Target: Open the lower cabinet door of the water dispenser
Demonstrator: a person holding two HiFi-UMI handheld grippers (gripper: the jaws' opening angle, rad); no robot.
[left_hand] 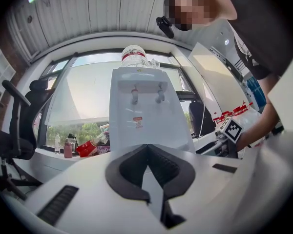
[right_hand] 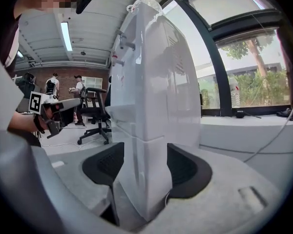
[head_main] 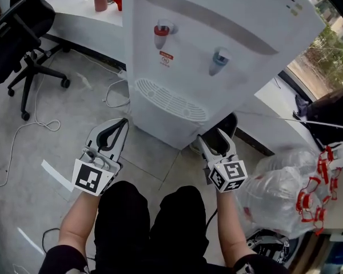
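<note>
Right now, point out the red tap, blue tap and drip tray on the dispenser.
red tap (head_main: 161, 32): head view, on its red lever cap.
blue tap (head_main: 220, 57): head view, on its blue-grey lever.
drip tray (head_main: 170, 100): head view, middle of the slotted grille.

Water dispenser (head_main: 217, 33) stands between office chair (head_main: 17, 33), left, and plastic bag (head_main: 274, 193), right.

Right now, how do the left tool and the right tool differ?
The left tool has its jaws together; the right tool's stand apart. The left tool sits short of the water dispenser, over the floor; the right tool has its lower corner between the jaws. Neither grips anything.
</note>
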